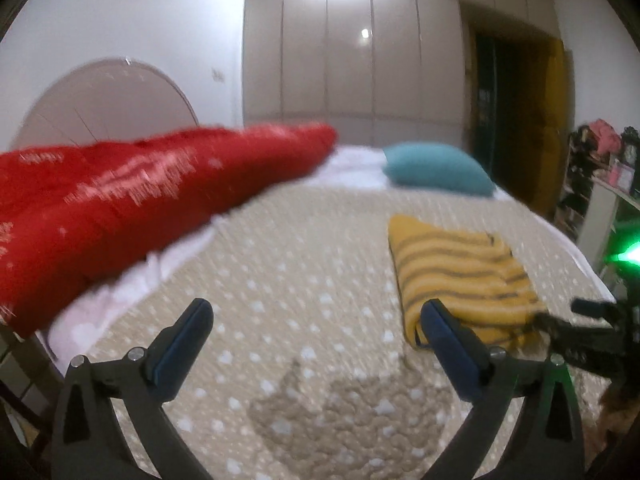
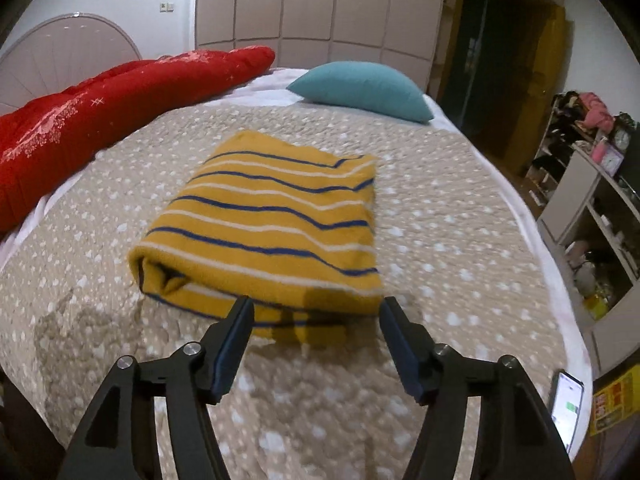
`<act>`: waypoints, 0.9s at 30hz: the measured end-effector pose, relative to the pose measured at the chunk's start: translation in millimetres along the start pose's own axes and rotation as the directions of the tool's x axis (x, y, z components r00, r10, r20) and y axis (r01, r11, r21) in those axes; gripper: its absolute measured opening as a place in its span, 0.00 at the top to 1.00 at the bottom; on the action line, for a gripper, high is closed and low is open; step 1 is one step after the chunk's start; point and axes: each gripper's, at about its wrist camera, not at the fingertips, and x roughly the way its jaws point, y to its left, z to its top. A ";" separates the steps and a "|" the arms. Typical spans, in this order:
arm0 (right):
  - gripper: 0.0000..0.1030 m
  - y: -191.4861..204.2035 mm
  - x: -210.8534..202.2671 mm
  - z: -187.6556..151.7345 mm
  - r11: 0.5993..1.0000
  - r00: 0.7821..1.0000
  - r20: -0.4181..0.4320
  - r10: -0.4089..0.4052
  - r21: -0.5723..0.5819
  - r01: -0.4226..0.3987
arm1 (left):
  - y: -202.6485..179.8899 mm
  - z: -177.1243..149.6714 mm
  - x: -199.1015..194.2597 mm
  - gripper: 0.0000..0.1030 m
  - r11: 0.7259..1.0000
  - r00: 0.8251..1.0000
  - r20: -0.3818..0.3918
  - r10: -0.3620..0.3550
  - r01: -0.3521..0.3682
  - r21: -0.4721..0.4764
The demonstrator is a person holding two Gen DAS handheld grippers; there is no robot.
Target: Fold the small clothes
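A yellow garment with blue and white stripes point(image 2: 272, 220) lies folded into a flat rectangle on the beige dotted bedspread point(image 2: 440, 208). My right gripper point(image 2: 316, 312) is open and empty, just in front of the garment's near edge. In the left wrist view the same garment point(image 1: 460, 272) lies to the right. My left gripper point(image 1: 316, 316) is open and empty above bare bedspread point(image 1: 280, 280), to the left of the garment. The right gripper point(image 1: 592, 320) shows at the right edge of that view.
A red quilt point(image 2: 100, 108) lies along the left side of the bed and a teal pillow point(image 2: 360, 88) at its head. A phone point(image 2: 566, 404) lies at the bed's near right corner. Shelves point(image 2: 592, 200) stand to the right.
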 end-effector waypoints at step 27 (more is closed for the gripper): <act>0.00 -143.6 120.0 -8.0 0.944 0.966 -0.236 -0.103 0.284 0.170 | -51.7 -26.7 147.6 0.00 0.991 0.933 -0.361 -0.012 0.060 0.121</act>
